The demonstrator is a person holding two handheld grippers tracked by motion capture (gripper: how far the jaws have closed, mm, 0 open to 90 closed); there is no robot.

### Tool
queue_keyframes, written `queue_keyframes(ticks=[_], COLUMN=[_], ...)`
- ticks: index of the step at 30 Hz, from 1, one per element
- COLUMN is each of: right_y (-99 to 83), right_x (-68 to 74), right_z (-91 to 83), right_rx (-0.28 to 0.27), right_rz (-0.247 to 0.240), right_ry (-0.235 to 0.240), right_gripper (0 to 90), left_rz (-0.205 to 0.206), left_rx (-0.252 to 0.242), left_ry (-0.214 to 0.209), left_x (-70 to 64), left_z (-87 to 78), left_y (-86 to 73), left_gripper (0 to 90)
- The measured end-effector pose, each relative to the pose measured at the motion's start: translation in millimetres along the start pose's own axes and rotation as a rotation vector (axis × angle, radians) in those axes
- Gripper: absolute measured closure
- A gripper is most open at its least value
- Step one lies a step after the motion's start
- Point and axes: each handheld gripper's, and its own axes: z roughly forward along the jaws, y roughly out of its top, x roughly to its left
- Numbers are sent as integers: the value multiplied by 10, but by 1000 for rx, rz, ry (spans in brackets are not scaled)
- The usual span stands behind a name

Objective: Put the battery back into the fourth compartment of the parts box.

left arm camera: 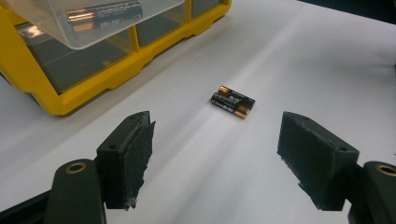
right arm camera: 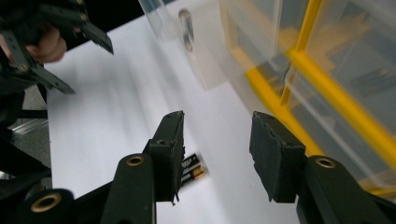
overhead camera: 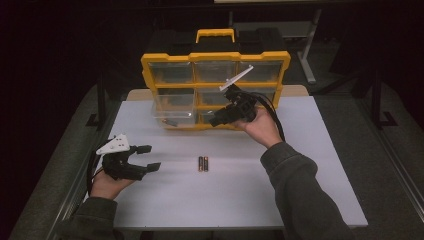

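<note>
The batteries (overhead camera: pixel 203 163), two lying side by side and touching, rest on the white table (overhead camera: pixel 310 190) about midway between the two hands and well in front of the yellow organizer (overhead camera: pixel 216 58). Starting at the left, the left gripper (overhead camera: pixel 148 158) sits low over the table's left part, held in the person's left hand (overhead camera: pixel 106 185), its jaws spread wide with nothing between them; in the left gripper view the batteries (left arm camera: pixel 232 101) lie ahead of the gap, well apart from either pad. Behind, a clear drawer (overhead camera: pixel 172 113) stands pulled out of the organizer's lower left (a battery (left arm camera: pixel 103 11) lies inside it, as the left gripper view shows). Farther right, the right gripper (overhead camera: pixel 216 120) is raised just in front of the organizer's lower row, its jaws parted moderately and holding nothing. In the right gripper view the batteries (right arm camera: pixel 194 169) lie on the table below, partly hidden behind one jaw, and the clear drawer (right arm camera: pixel 196 42) is blurred.
</note>
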Motion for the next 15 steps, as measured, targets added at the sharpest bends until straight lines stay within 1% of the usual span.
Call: queue_keyframes(ticks=[1,2,3,5,6,7,8,10,11,13,15], right_y=[-51,-51,-73,-122,-143,-187,-204,-222,-256,-276,-315], right_x=[4,4,14,4,8,1,9,7,23,23,29], right_z=[42,42,59,100,119,160,177,198,235,256,302], right_rx=[4,4,9,11,17,18,21,27,39,41,49], right_rz=[12,12,30,18,23,11,24,19,28,24,30], right_ry=[4,4,11,3,4,1,8,7,10,13,18], right_gripper=[530,530,528,523,521,514,505,496,485,480,479], left_rz=[1,1,1,0,0,1,1,1,2,0,-1], left_rx=[-1,-1,-1,-2,-2,-1,-1,0,0,-1,-3], left_ry=[0,0,0,0,0,1,1,1,1,0,-1], left_x=[1,1,1,2,2,1,1,0,0,1,3], left_z=[-1,-1,-1,-1,-1,-2,-2,-1,-1,-1,-2], left_y=[0,0,0,-1,-1,0,0,1,2,1,-1], left_gripper=[261,261,261,261,261,261,262,261,262,261,261])
